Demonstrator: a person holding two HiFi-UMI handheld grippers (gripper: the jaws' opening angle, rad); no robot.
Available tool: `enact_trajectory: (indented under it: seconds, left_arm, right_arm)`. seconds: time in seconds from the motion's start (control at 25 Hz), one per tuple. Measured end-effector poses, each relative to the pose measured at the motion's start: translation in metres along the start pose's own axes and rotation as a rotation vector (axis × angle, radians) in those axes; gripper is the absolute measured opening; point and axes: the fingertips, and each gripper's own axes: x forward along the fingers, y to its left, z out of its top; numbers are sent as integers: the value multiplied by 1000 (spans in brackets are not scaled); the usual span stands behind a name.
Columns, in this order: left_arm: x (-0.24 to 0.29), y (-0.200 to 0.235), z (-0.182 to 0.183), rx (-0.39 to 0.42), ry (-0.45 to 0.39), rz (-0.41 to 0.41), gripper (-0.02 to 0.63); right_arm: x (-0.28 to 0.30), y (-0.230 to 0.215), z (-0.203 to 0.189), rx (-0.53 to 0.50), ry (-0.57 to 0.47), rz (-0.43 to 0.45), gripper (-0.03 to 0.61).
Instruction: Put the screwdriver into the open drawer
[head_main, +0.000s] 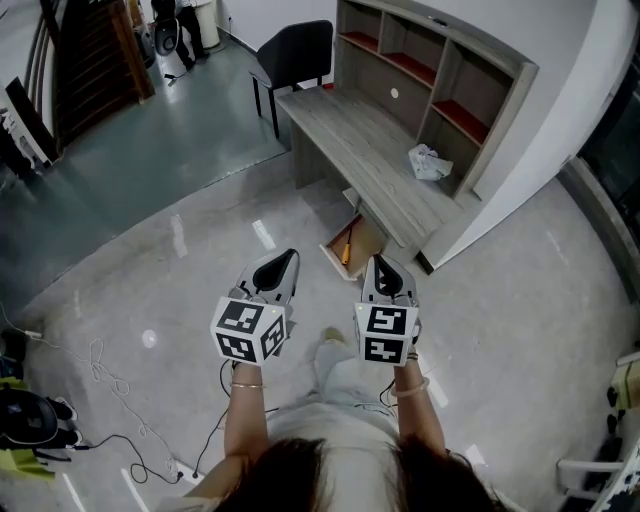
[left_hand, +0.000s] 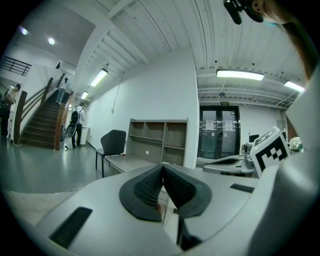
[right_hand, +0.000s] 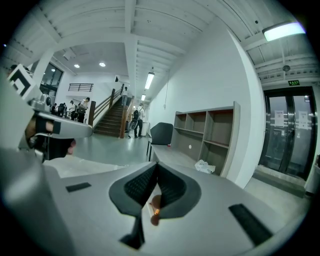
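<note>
An orange-handled screwdriver (head_main: 347, 246) lies inside the open wooden drawer (head_main: 366, 240), which is pulled out low under the grey desk (head_main: 360, 150). My left gripper (head_main: 289, 256) hangs over the floor to the left of the drawer, jaws shut with nothing in them. Just in front of the drawer, my right gripper (head_main: 379, 262) is shut and empty too. In the left gripper view the black pads (left_hand: 150, 186) meet at the tip. In the right gripper view a small orange bit of the screwdriver (right_hand: 156, 212) shows below the closed pads (right_hand: 142, 185).
A black chair (head_main: 295, 50) stands at the desk's far end. Open shelving (head_main: 430, 70) lines the wall behind the desk, and a crumpled white cloth (head_main: 430, 162) lies on the desktop. Cables (head_main: 100, 370) trail over the floor at left. Stairs (right_hand: 112, 120) rise far off.
</note>
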Motion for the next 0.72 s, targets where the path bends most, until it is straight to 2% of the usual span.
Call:
enact_trajectory:
  seconds: [0.72]
  left_arm:
    - [-34,-26,-1,47,-6,-16,17]
  right_arm:
    - [-40,14,6,-21,-31,26,26]
